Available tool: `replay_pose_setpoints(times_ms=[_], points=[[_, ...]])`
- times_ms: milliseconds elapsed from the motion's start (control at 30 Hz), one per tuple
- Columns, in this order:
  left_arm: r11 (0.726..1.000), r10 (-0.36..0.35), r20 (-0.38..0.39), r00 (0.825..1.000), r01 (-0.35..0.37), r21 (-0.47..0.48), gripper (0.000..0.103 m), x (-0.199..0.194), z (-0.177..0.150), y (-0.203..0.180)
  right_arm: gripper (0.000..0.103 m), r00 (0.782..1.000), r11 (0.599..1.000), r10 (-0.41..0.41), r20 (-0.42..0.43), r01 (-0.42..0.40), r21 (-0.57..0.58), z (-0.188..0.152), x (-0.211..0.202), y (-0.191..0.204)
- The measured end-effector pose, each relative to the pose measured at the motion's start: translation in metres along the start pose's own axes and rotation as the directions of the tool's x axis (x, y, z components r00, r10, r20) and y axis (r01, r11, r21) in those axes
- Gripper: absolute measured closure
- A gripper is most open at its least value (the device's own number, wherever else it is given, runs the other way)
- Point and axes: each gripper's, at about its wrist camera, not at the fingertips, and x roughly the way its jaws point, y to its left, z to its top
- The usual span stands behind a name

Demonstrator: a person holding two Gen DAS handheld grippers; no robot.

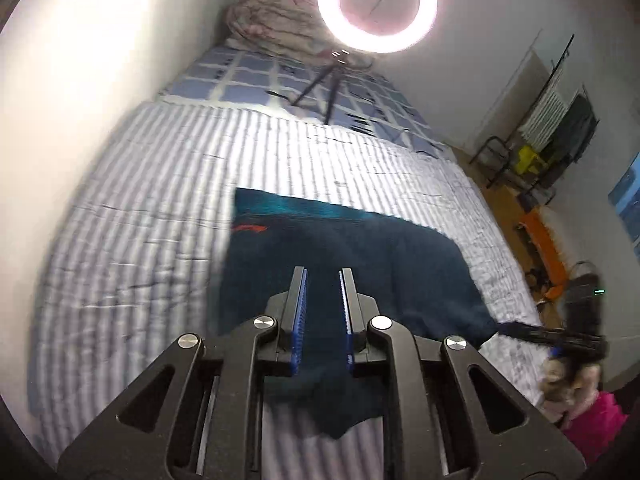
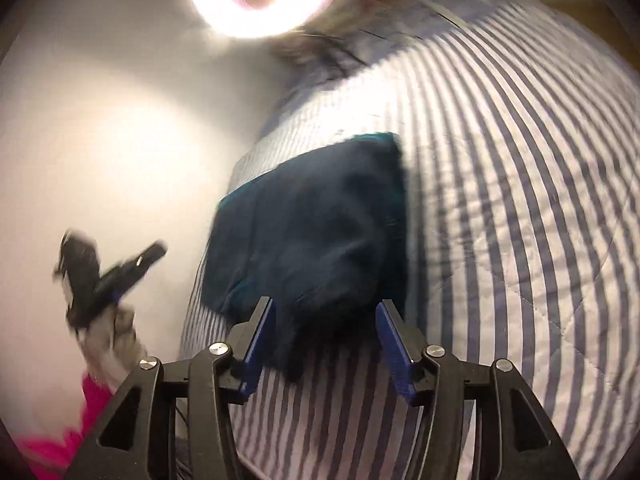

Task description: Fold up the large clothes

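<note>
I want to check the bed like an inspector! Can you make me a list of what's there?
Surface: bed with a striped quilt, checked sheet further up.
Job's things: dark teal garment lying folded on the quilt, red mark near one corner.
Clutter: bundled blanket at the bed's far end; ring light on a tripod standing on the bed.
Grippers: left tool slightly open, nothing between its pads; right tool open wide above the garment's edge, not gripping.
Cables: nothing seen.
Surroundings: white wall, drying rack, orange thing on the floor, pink sleeve.
</note>
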Motion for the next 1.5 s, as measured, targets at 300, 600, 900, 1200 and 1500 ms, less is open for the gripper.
replay_pose_setpoints(times_ms=[300,600,900,1200,1500], points=[[0.998,0.038,-0.196,0.98,-0.049,-0.05,0.09,0.088,-0.018,0.028,0.092,0.971,0.976,-0.19,-0.143,0.171,-0.137,-0.002,0.055,0.004],[1.0,0.0,-0.069,0.998,-0.001,-0.027,0.09,0.045,0.022,0.004,0.071,0.961,0.918,-0.237,0.143,0.27,-0.29,0.032,-0.014,0.064],[0.995,0.083,-0.08,0.993,-0.078,0.061,0.09,0.111,0.074,-0.028,0.077,0.967,0.866,-0.216,0.137,0.254,-0.431,0.101,0.076,0.117],[0.999,-0.025,-0.108,0.994,0.021,-0.04,0.095,0.154,0.023,0.036,0.078,0.938,0.81,-0.346,-0.006,0.295,-0.507,0.065,0.168,0.086],[0.998,-0.024,-0.024,0.999,0.023,-0.063,0.095,0.095,0.05,0.047,0.078,0.982,0.877,-0.184,0.034,0.18,-0.445,0.089,0.094,0.092]])
